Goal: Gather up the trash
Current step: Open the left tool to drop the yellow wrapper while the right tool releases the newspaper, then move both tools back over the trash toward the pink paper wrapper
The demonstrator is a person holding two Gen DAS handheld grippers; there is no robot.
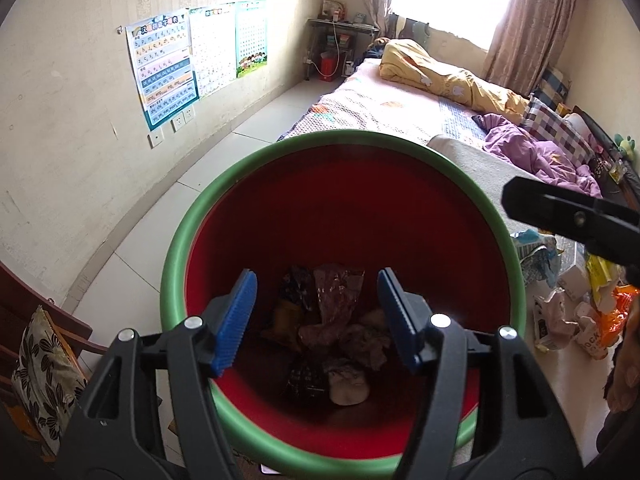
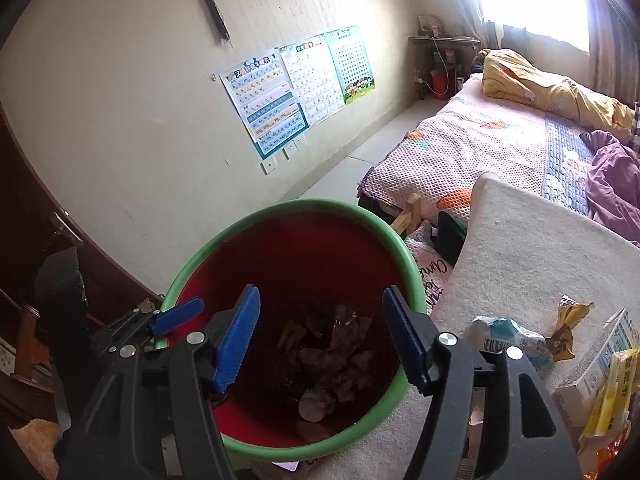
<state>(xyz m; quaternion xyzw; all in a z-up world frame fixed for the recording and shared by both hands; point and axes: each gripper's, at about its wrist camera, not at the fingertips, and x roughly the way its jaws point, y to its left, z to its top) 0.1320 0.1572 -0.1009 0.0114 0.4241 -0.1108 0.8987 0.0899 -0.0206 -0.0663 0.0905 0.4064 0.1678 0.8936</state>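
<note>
both wrist cameras look steeply down, close above the red bin (image 1: 344, 208) (image 2: 296, 248); the right view sits further right; both share bed (image 1: 380, 100) (image 2: 480, 136) and posters (image 1: 164, 64) (image 2: 264, 100).

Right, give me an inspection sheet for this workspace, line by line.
Surface: pale fuzzy mat, bare at its far end, litter at the near end.
Job's things: red bin with green rim beside the mat, wrappers and crumpled paper at its bottom.
Clutter: still on the mat, a white-and-blue wrapper, a yellow wrapper, a carton.
Grippers: left tool and right tool both over the bin's mouth, jaws open, nothing between them.
Cables: a white cord hangs at the far shelf.
Surroundings: bed with blankets, posters on the wall, bright window.
</note>
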